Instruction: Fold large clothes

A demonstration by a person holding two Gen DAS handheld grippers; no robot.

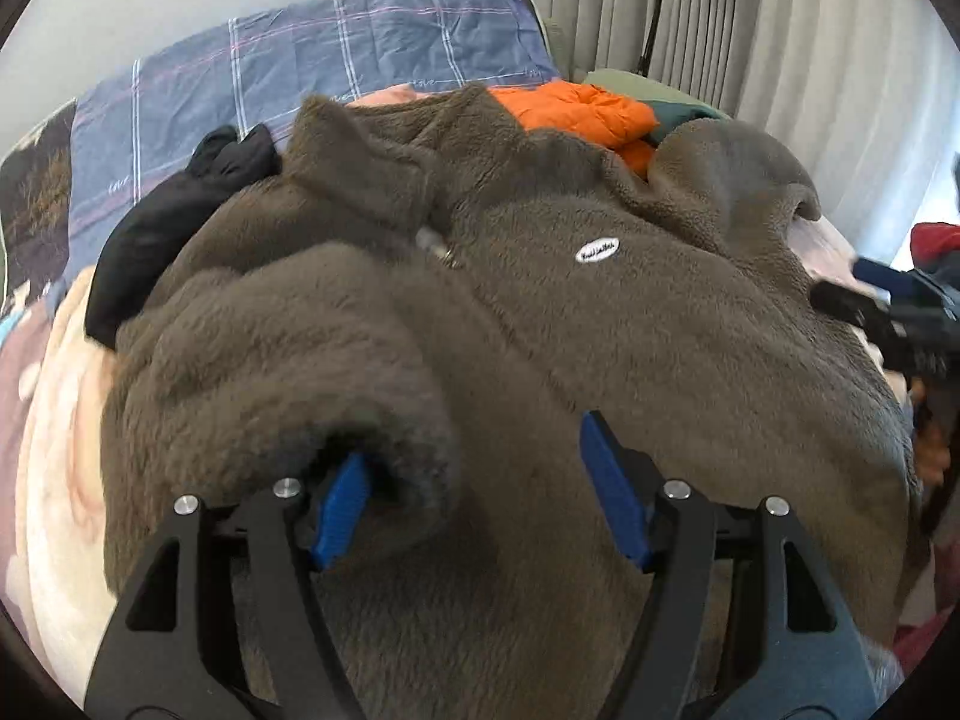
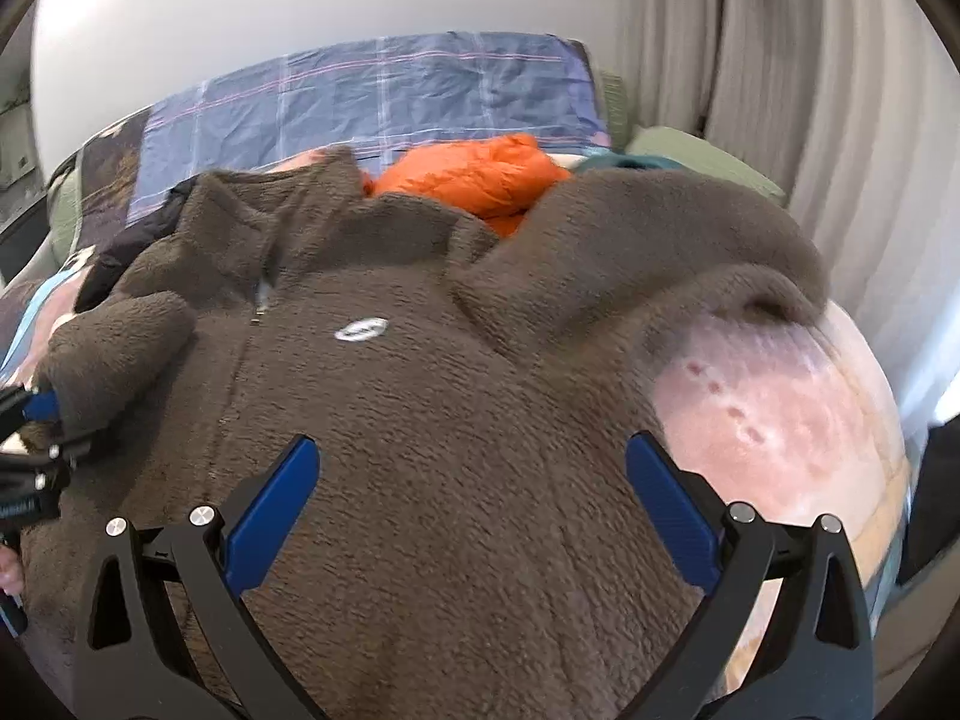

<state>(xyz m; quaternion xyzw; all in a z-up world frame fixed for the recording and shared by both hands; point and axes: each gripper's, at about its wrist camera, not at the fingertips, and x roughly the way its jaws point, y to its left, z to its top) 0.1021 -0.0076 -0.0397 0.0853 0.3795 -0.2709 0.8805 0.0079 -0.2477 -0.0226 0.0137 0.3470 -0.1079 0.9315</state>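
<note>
- your left gripper [image 1: 480, 492] has its jaws spread wide; the left blue pad [image 1: 342, 510] is tucked into the cuff of the folded-in sleeve [image 1: 288, 360], while the right pad sits free over the fleece body.
- your right gripper [image 2: 474, 504] is also spread wide, both pads over the fleece and clamping nothing.
- the brown fleece jacket [image 1: 600, 330] lies front up, spread under both grippers, its collar at 12 o'clock and its white oval label [image 1: 597, 251] toward 1 o'clock of the left fingers.
- its other sleeve [image 2: 690, 240] curls toward 2 o'clock in the right view.
- under it lies a pink patterned blanket [image 2: 780, 420].
- past the collar sit an orange puffer [image 2: 474, 180], a black garment [image 1: 174, 228] at 10 o'clock, and a blue plaid quilt [image 1: 336, 54].
- pale curtains [image 1: 780, 48] hang at 1 o'clock.
</note>
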